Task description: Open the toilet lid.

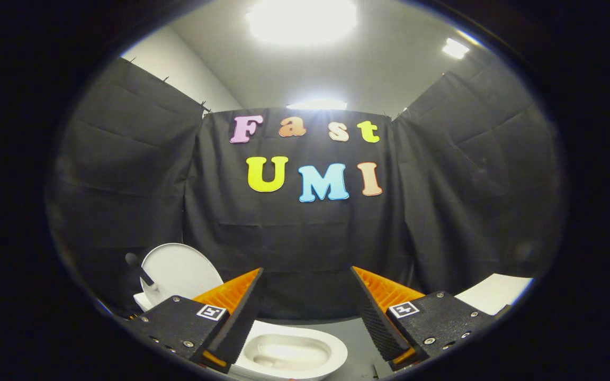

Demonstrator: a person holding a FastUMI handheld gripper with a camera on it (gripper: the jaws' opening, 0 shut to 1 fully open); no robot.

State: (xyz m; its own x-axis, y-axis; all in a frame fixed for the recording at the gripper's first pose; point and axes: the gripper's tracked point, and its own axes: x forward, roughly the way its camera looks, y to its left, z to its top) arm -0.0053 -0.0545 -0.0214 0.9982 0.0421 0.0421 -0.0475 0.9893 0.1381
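Holding nothing, the tool (pixel 305 312) has its two fingers spread wide apart, with empty space between them and the booth's dark cloth wall (pixel 305 243) straight ahead. Just below and between the fingers sits the toilet bowl (pixel 292 353), its white rim uncovered and the basin showing. Beyond the left finger, the toilet lid (pixel 178 272) stands raised, a white rounded panel tilted back toward the cloth, well apart from the bowl's front rim. A dark knob-ended stalk (pixel 136 265) rises beside the lid's left edge; what it belongs to is unclear. Past the right finger lies a white flat surface (pixel 493 293), too cut off to name.

Judging from how things lie, the lid is already up and the lifting step looks complete, so the task seems at or near its end. Any next move would only call for drawing the tool clear without brushing the lid, since a knock could tip it forward again.
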